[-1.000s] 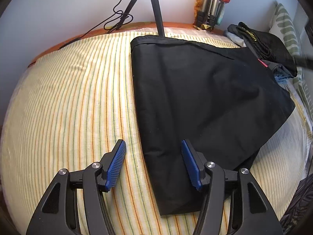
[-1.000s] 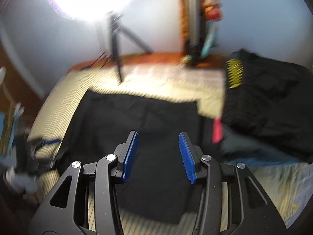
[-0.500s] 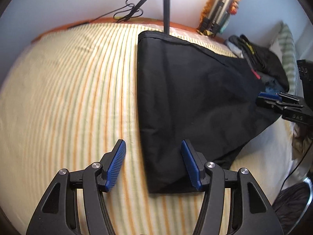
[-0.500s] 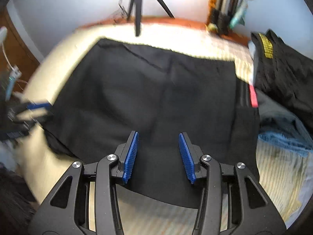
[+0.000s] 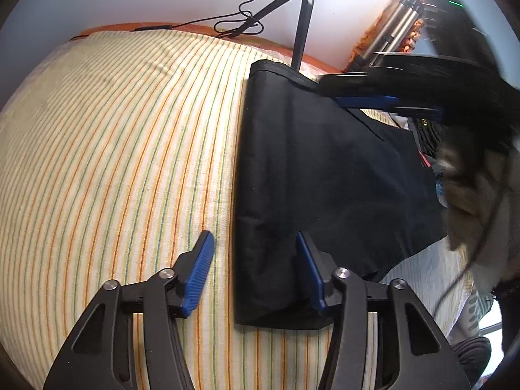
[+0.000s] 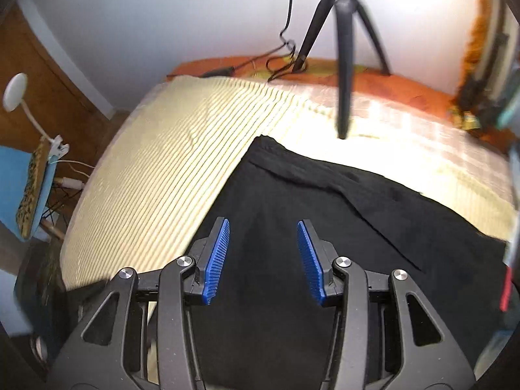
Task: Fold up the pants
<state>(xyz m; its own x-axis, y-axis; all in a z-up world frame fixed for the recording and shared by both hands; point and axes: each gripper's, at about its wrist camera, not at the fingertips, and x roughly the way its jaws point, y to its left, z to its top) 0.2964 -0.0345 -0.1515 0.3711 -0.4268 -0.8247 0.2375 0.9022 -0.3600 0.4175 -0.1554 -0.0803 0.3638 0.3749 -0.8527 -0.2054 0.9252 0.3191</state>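
**Black pants lying on striped bed, both grippers hovering open**

Striped bedding (image 5: 113,162) in yellow, orange and green lines is covering the bed, with a pale wall rising behind it. At the far left of the right wrist view, a blue chair (image 6: 22,178) is standing beside the bed, with a white clip lamp (image 6: 14,92) above it.

The left gripper (image 5: 253,269) is hanging low over the bed with its jaws standing wide and holding nothing. Its left blue pad (image 5: 198,276) is sitting over bare striped sheet, and its right pad is sitting over the near corner of the black pants (image 5: 325,169). The long left edge of the pants is running between the two pads.

The pants are lying flat on the bed, right of centre, reaching back toward a black tripod (image 5: 304,29) standing at the far edge. A black cable (image 5: 240,21) is trailing from the tripod base.

The right gripper (image 6: 263,256) is hovering above the pants (image 6: 325,227) with its jaws standing wide and empty. In the left wrist view it is appearing blurred over the far right corner of the garment. A pile of dark clothes (image 5: 429,130) is lying just beside the pants on the right.
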